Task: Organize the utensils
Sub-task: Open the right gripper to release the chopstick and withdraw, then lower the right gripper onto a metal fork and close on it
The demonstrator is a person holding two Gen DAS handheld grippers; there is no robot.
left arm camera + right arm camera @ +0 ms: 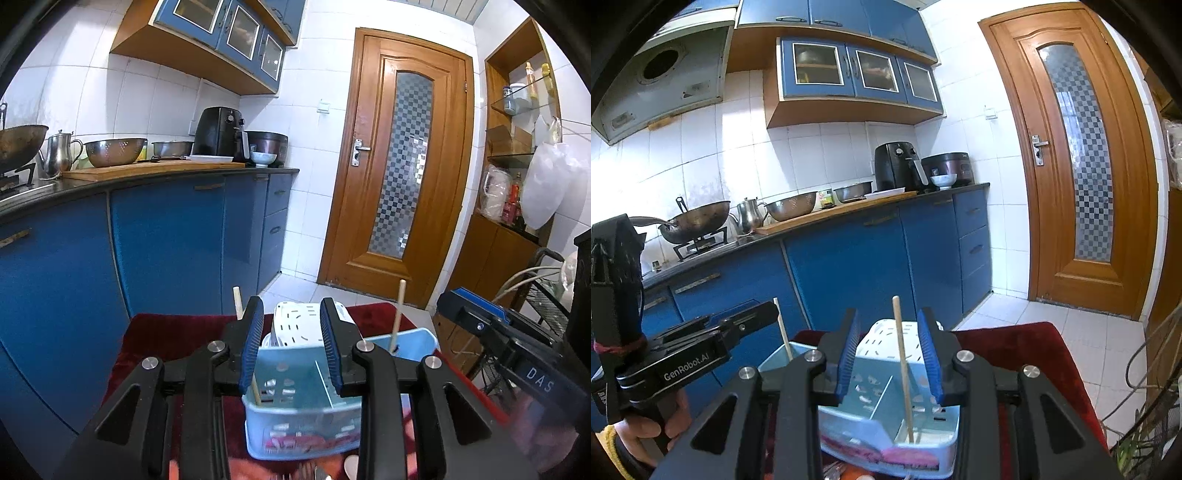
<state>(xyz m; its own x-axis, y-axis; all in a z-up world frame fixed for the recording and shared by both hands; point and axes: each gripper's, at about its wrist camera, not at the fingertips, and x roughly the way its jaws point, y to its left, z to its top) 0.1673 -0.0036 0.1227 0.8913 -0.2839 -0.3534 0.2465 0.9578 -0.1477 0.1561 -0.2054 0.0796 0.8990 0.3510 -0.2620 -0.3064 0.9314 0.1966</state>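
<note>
Left gripper jaws part open, nothing between the pads; right gripper same. Light-blue utensil caddy sits on the red-cloth surface, white perforated basket just behind it. One chopstick stands in each end compartment, leaning; blurred utensils, probably spoons, lie in front

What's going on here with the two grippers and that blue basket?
A person is sorting utensils with a handheld gripper in each hand. Two wooden chopsticks stand upright in a light blue divided caddy on a red cloth, one chopstick in each end compartment, the other leaning at the far end. The left gripper and right gripper are both open and empty above the caddy.
</note>
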